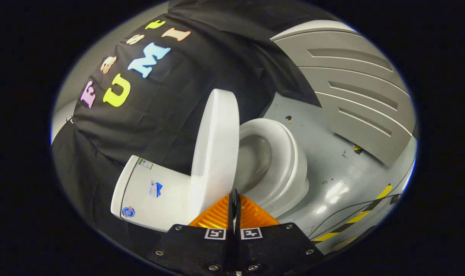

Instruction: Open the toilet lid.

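A white toilet stands against the black cloth wall, and the whole scene appears tilted. Its lid (215,145) is raised, roughly upright, leaning toward the tank (152,191). The seat ring (290,161) and the bowl (255,157) lie uncovered beyond the lid. My gripper (234,195) is shut, its two fingers pressed together with nothing visible between them. The tips sit right at the lid's near edge, where the lid meets the seat; I cannot tell whether they touch it.
The grey floor (332,172) spreads past the toilet, with thin cables (370,205) and a yellow-black striped tape (355,218) across it. A grey slotted panel (355,88) rises beyond the floor. The black cloth wall (171,115) hangs behind the tank.
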Motion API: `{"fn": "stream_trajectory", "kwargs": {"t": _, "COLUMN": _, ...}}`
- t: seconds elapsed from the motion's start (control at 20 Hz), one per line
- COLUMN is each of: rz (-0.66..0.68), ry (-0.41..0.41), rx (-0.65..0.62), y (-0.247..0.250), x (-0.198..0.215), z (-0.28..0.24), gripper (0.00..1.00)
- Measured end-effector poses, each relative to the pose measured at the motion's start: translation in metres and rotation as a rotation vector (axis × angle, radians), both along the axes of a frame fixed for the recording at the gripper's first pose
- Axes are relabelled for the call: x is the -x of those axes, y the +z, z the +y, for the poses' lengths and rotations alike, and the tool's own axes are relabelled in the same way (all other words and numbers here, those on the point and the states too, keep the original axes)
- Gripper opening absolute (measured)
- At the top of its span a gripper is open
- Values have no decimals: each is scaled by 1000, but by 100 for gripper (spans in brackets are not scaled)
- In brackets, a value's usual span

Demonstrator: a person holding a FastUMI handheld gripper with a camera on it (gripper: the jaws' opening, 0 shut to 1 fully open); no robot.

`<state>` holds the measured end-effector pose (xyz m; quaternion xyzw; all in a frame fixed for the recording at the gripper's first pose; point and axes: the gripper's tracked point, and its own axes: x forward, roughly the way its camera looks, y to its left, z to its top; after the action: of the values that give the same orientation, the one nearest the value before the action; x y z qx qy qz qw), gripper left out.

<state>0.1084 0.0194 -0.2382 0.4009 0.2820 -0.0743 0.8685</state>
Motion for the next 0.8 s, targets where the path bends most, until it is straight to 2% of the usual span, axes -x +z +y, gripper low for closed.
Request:
{"fn": "stream_trajectory", "kwargs": {"t": 0.4, "rz": -59, "ry": 9, "rx": 215, "y": 55, "x": -7, "z": 33, "gripper": 0}}
{"fn": "stream_trajectory", "kwargs": {"t": 0.6, "rz": -67, "ry": -10, "rx": 205, "y": 66, "x": -9, "z": 42, "gripper": 0}}
{"fn": "stream_trajectory", "kwargs": {"t": 0.8, "rz": -75, "ry": -2, "rx": 250, "y": 73, "x": -11, "z": 51, "gripper": 0}}
